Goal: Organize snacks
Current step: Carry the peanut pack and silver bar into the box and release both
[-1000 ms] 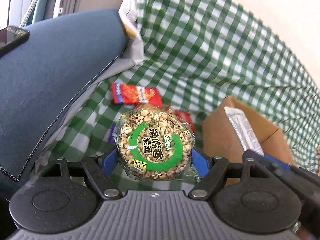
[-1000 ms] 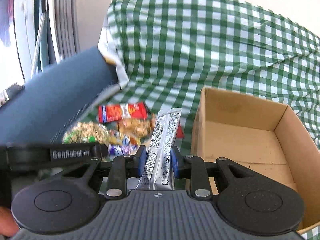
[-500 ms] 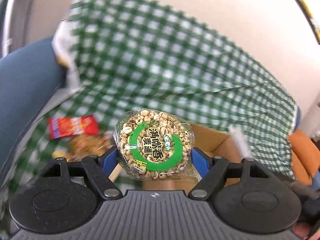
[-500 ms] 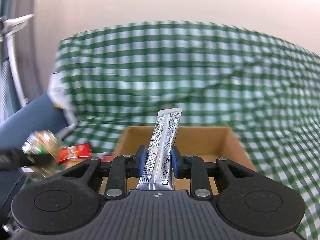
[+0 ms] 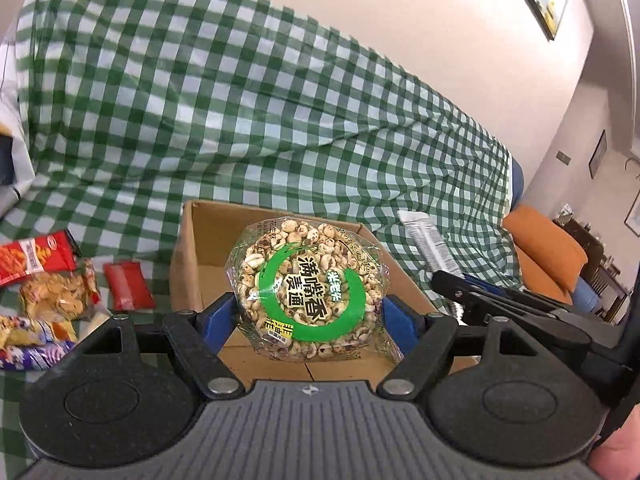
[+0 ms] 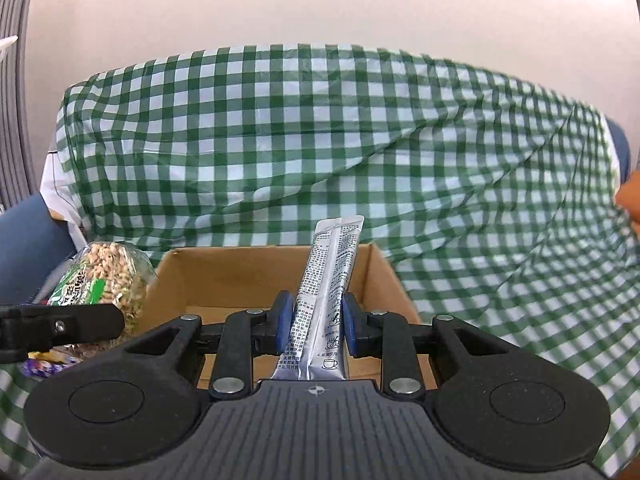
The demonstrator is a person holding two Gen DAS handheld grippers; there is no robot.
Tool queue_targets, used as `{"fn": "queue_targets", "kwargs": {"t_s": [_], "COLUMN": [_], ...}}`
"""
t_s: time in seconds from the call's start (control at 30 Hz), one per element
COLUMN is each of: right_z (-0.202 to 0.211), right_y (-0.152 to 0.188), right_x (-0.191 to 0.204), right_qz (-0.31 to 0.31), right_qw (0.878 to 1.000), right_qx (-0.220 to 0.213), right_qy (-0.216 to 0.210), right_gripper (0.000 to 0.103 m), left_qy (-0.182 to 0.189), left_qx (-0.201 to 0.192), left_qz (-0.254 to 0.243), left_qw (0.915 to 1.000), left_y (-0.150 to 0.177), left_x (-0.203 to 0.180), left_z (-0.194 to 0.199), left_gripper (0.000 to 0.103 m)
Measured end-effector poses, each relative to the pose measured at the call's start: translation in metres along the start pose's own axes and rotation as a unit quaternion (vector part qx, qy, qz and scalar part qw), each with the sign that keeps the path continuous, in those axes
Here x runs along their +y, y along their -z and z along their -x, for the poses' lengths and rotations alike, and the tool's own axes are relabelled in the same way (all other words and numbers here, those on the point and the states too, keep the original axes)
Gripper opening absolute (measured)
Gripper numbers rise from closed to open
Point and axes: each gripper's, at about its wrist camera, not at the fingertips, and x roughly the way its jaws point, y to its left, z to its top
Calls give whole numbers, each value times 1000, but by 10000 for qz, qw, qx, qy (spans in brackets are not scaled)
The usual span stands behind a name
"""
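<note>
My left gripper (image 5: pixel 308 316) is shut on a round puffed-grain snack pack with a green ring label (image 5: pixel 306 290) and holds it over the open cardboard box (image 5: pixel 186 264). My right gripper (image 6: pixel 314 326) is shut on a silver stick sachet (image 6: pixel 330 288), upright, over the same box (image 6: pixel 256 268). The grain pack (image 6: pixel 104 280) and left gripper show at the left of the right wrist view. The sachet (image 5: pixel 428 240) and right gripper show at the right of the left wrist view.
Loose snacks lie left of the box on the green checked cloth (image 5: pixel 240 120): a red chip bag (image 5: pixel 34 256), a small red packet (image 5: pixel 128 286), a clear crisps bag (image 5: pixel 56 296) and a purple wrapper (image 5: pixel 32 354). An orange cushion (image 5: pixel 548 252) sits far right.
Both grippers have swung right from the snack pile to above the box, each still holding its snack. The blue cushion has left the left wrist view.
</note>
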Motion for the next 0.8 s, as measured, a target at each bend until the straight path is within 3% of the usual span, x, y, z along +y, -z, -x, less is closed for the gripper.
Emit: {"fn": "queue_targets", "kwargs": {"t_s": [0.23,0.8], "right_z": [-2,-2], "right_y": [2,4], "right_x": [-9,7], "right_qz": [-8,247], "right_qw": [9997,9995], "right_qx": [7,-74], "right_qy": [232,159], "right_gripper": [28,28], "left_qy": [33,81], "left_qx": [191,231], "left_qz": [337,269], "left_qw": [9992,9993], "left_y": [-3,-3], "left_x": [11,9], "left_z": [-12,-11], "left_gripper": [82,82]}}
